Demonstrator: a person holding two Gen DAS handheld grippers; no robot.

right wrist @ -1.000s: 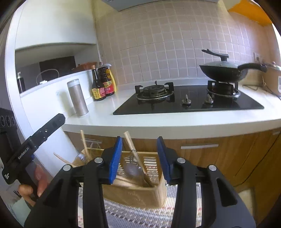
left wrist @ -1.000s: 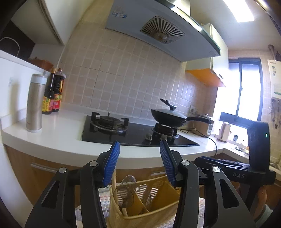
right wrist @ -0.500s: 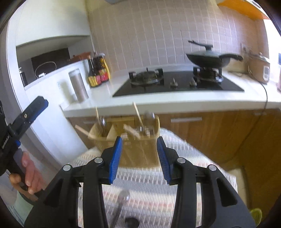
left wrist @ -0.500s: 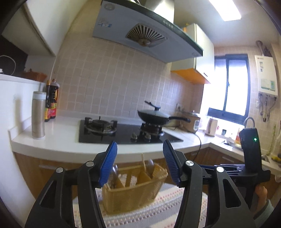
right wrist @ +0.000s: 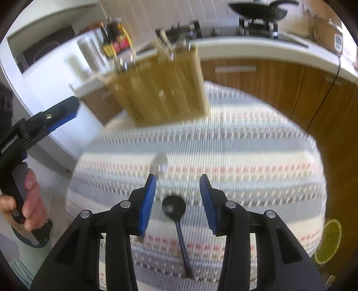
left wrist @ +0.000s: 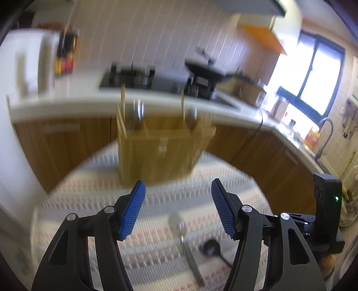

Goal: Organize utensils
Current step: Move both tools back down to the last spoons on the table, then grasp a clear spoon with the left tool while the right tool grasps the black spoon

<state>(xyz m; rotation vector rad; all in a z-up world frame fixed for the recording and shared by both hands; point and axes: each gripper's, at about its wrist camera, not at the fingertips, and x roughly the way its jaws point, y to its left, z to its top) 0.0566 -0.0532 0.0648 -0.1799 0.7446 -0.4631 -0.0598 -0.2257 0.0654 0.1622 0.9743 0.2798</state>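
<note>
Both tools are matte black with silver screw heads and ribbed blue pads: the left tool [left wrist: 177, 207], the right tool [right wrist: 177, 201]. The bare-skinned left hand [right wrist: 28, 207] wraps a grey grip.

place: home kitchen | evidence: gas hob [left wrist: 134, 76] sitting in a white counter [left wrist: 156, 100], black wok [right wrist: 257, 10] resting on a burner, tiled wall [left wrist: 145, 33], sauce bottles [right wrist: 115, 39], faucet [left wrist: 324, 136], probably a sink, showing by the window [left wrist: 317, 73]

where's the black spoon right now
The black spoon lies on the striped mat, between the open fingers of the right claw, just right of the metal spoon, nearer than the basket.
</note>
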